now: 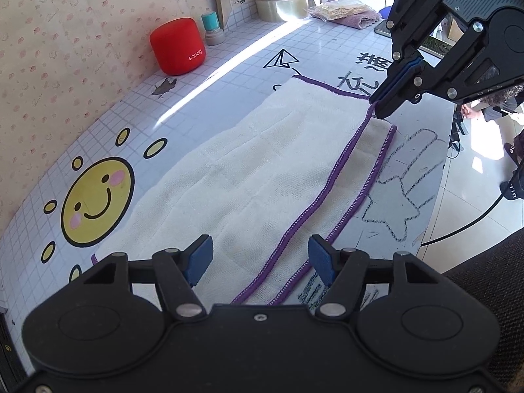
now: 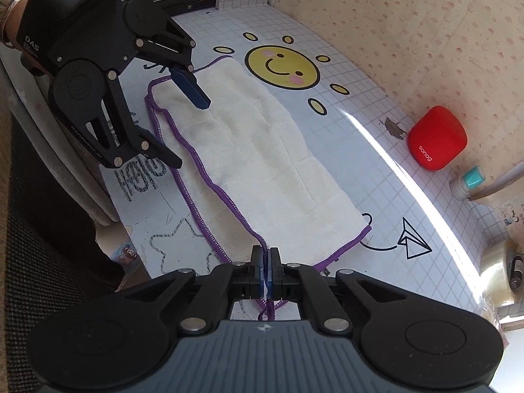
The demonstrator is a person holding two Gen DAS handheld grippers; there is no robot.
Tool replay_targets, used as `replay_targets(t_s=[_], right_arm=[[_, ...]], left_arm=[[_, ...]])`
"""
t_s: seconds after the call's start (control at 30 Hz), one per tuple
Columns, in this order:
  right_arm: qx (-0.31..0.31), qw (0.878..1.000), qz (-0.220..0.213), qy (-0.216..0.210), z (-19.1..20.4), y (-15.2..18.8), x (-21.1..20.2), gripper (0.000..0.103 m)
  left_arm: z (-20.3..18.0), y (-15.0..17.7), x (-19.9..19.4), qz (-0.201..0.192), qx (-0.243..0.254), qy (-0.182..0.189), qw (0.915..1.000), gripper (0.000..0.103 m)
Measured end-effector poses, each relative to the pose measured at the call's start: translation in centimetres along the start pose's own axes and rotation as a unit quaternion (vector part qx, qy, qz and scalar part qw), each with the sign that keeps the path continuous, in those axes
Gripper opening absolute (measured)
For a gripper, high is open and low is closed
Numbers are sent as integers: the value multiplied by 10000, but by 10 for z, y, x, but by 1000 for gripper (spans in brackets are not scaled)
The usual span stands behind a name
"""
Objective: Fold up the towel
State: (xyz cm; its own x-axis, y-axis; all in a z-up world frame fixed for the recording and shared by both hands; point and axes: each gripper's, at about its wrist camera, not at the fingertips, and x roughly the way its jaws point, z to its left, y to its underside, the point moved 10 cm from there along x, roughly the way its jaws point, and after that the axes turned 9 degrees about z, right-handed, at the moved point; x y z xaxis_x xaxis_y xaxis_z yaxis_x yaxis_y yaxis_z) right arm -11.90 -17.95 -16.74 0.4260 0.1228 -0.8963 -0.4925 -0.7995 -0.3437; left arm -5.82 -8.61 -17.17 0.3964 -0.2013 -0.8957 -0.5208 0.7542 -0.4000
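Note:
A cream towel with a purple hem (image 1: 249, 177) lies folded lengthwise on the printed table; its two hemmed long edges run side by side along the table's near side. It also shows in the right wrist view (image 2: 262, 157). My left gripper (image 1: 260, 257) is open and empty, hovering just above one end of the towel, over the hemmed edges; it shows in the right wrist view (image 2: 190, 131). My right gripper (image 2: 266, 255) is shut on the towel's purple-hemmed corner at the opposite end; it shows in the left wrist view (image 1: 381, 109).
A red speaker (image 1: 178, 46) and a teal-capped bottle (image 1: 213, 29) stand by the papered wall. A tape roll (image 1: 281, 6) and a bagged cloth (image 1: 344, 11) sit at the far end. The table edge (image 1: 435, 196) drops to the floor, with a cable there.

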Motion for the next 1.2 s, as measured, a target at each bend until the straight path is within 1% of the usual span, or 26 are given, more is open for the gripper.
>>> replay_targets(t_s=[0.03,0.1,0.17,0.2,0.3,0.47,0.63,0.73,0.9,1.2], right_arm=[[-2,10000,1,-5,0,0,0,1],[-7,10000,3,-16,0,0,-1,1],[-11,10000,6,-27,0,1,-2,2],[-13,10000,7,-32,1,1,-2,2],[-20,10000,10,-48,1,1,-3,2],[-31,10000,15,-75,1,2,-5,2],[-51,9999,32,-105,3,4,-6,2],[-86,9999,70,-131,6,7,-3,2],[-145,9997,134,-174,11,13,0,2],[-250,9991,248,-251,21,23,6,2]], left_arm=[[0,-1,0,0,19,-2,10000,55],[0,-2,3,56,-22,37,10000,26],[0,-2,5,114,-84,49,9999,16],[1,-2,7,159,-134,45,9998,13],[1,-4,4,109,-175,37,9998,7],[-1,-6,-7,1,-209,72,9998,5],[2,-5,-18,-23,-475,173,9987,5],[3,-4,-24,-15,-562,172,9983,5],[-3,-2,-28,23,-520,211,9984,5],[-22,15,-18,280,-346,391,9982,5]])
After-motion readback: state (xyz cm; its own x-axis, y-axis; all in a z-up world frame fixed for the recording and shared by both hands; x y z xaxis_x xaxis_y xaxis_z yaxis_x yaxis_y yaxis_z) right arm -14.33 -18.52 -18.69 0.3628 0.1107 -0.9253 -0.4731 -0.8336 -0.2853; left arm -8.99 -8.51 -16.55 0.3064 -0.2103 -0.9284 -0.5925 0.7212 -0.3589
